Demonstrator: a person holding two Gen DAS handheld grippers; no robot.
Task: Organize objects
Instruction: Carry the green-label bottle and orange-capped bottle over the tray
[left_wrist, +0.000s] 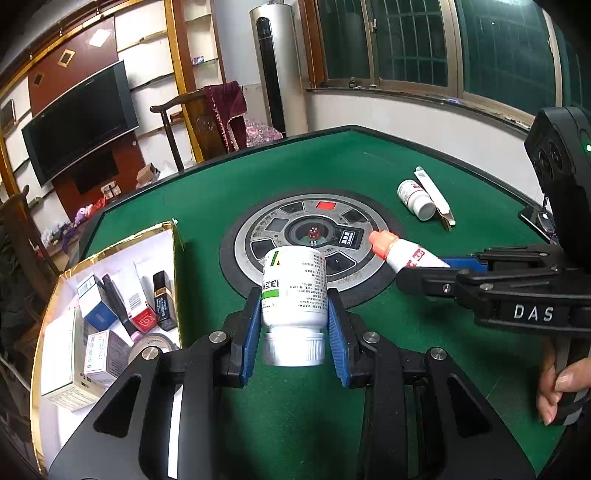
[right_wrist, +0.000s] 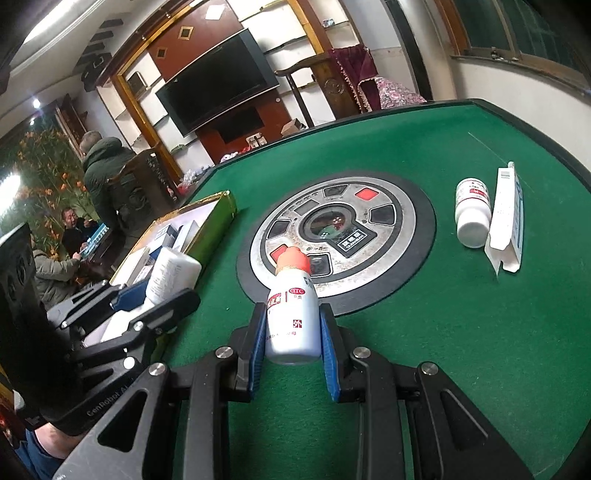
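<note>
— Green felt covers the mahjong table (left_wrist: 280, 177), right? What sits in the middle?

— A round metal control panel (left_wrist: 314, 236) with a dice dome. At the table's left edge stands an open gold-rimmed box (left_wrist: 110, 251), already holding small cartons and tubes.

— And the left gripper (left_wrist: 295, 325)?

— Clenched on a white pill bottle (left_wrist: 295, 284), cap toward the camera, blue pads pressing both sides, held above the felt just right of the box.

— The right gripper (right_wrist: 293, 332)?

— Grasping a white bottle with an orange cap (right_wrist: 293, 314), cap pointing at the panel.

— Anything left on the table?

— A small white bottle (right_wrist: 471, 212) lies on its side at the far right, just beside an opened white carton (right_wrist: 506, 218).
</note>
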